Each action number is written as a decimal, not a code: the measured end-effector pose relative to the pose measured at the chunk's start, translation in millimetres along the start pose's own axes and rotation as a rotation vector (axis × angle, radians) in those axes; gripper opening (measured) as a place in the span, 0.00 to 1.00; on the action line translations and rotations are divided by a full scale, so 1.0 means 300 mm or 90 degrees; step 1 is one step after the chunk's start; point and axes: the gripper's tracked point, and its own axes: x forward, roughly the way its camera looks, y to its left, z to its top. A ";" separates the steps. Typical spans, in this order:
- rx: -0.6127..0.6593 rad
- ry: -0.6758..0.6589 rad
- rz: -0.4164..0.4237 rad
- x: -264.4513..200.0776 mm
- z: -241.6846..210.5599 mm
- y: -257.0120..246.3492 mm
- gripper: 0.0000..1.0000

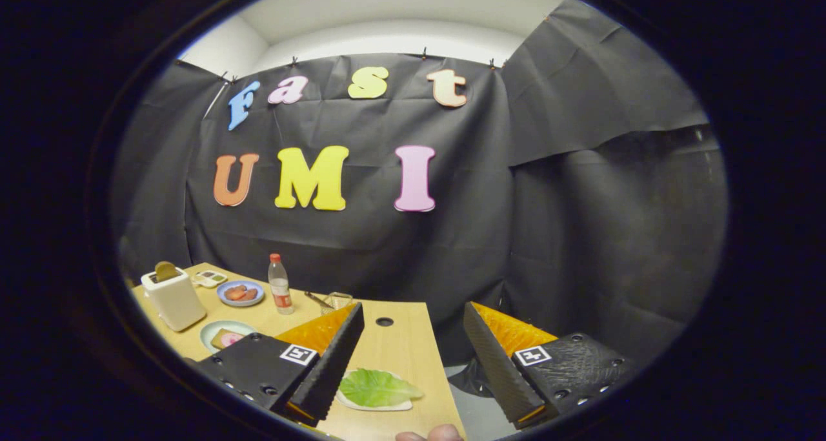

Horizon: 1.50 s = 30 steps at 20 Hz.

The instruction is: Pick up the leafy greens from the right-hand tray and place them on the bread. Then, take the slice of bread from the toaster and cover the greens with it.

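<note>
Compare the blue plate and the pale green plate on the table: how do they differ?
The blue plate sits far beyond the open gripper, past the toaster and near the bottle; the pale green plate lies closer, beside the left finger. The blue one holds reddish slices, the green one bread with something pink. Both are small, round and carry food.

Black ribbed jaws, orange-backed, square tags, screws.

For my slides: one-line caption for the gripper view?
Open hand-held gripper hovers over leafy greens on their tray; toaster beyond.
</note>
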 end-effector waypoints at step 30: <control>0.096 0.405 0.050 0.388 -0.946 0.051 0.50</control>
